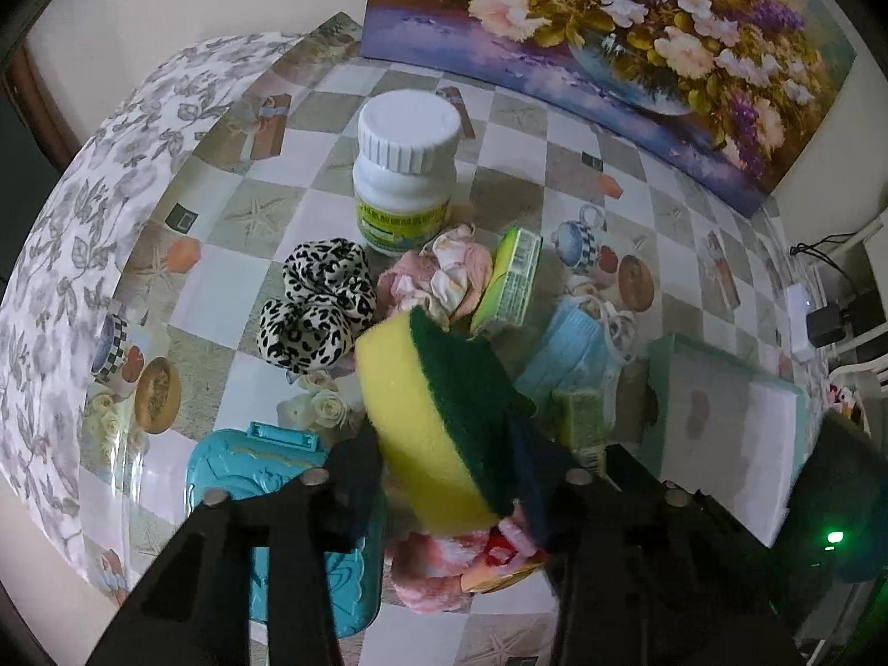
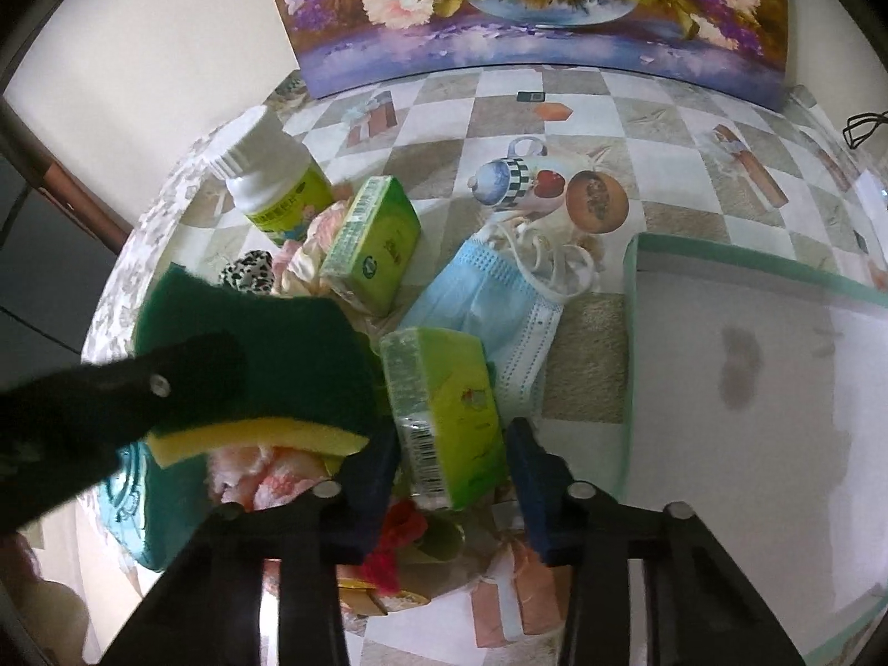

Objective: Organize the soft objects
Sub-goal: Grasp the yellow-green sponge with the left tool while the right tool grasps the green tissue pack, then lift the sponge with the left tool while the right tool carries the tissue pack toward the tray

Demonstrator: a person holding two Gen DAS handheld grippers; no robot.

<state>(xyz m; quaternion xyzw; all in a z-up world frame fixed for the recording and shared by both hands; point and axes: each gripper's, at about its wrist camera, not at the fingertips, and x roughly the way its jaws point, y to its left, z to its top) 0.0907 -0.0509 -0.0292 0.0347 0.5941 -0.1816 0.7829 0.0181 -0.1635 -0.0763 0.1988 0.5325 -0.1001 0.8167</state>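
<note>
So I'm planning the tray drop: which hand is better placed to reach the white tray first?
Probably the right. Its tongs, around a green tissue pack, sit right beside the tray. The left tongs, on the sponge, are farther from it.

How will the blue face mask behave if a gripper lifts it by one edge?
The mask lies crumpled and pleated on the table, so it would likely droop rather than hold shape. It looks thin, so probably very light. Its loose ear loops may trail and snag the tissue pack beside it.
</note>
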